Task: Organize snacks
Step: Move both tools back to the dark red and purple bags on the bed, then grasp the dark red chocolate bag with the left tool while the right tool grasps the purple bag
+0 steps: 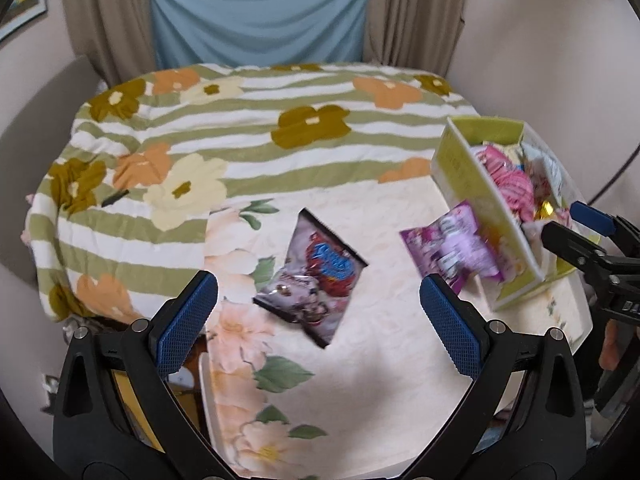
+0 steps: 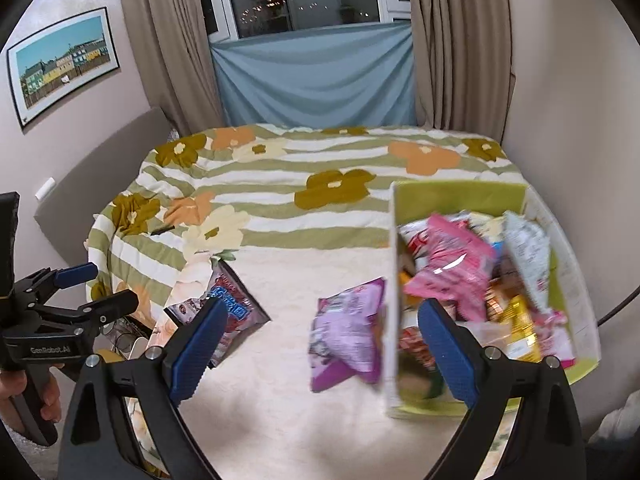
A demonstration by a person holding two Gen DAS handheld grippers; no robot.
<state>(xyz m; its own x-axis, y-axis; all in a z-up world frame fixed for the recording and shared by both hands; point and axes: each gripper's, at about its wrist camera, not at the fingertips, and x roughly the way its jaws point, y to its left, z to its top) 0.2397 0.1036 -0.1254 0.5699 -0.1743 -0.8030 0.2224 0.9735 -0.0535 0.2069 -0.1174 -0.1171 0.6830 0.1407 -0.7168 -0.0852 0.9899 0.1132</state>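
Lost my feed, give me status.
Left tool open, empty; right tool open, empty. Purple packet and dark packet outside the snack box. Nothing blocking.

The one legible marking is "GenRobot.AI", printed in pale letters on the black body of the left gripper [image 2: 98, 286], seen at the left edge of the right wrist view. Print on the snack packets [image 2: 346, 336] is too blurred to read.
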